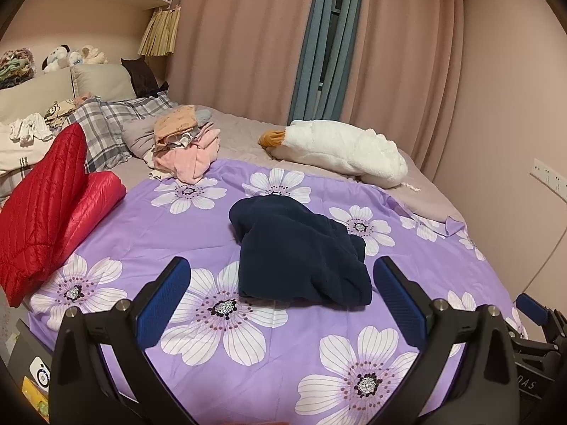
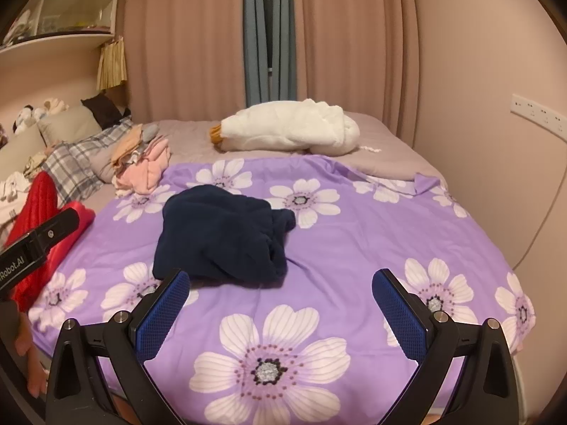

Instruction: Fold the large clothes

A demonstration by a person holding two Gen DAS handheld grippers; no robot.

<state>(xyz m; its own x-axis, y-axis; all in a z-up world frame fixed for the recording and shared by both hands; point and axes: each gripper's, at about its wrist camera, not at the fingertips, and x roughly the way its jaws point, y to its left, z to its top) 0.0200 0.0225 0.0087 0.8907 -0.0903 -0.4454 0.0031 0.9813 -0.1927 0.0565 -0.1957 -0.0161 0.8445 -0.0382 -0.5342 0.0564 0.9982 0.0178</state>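
A dark navy garment (image 1: 301,251) lies crumpled in a heap on the purple flowered sheet (image 1: 226,372); it also shows in the right wrist view (image 2: 219,233). My left gripper (image 1: 281,279) is open and empty, just in front of the garment's near edge. My right gripper (image 2: 276,294) is open and empty, near the garment's front right side. The right gripper's blue pad (image 1: 531,306) shows at the right edge of the left view, and the left gripper's body (image 2: 39,241) at the left of the right view.
A red quilted jacket (image 1: 46,209) lies at the bed's left edge. A pile of pink and tan clothes (image 1: 184,148) sits behind the sheet. A white plush goose (image 1: 340,148) lies at the back right. Plaid pillows (image 1: 106,120) and the curtains (image 1: 248,35) stand beyond.
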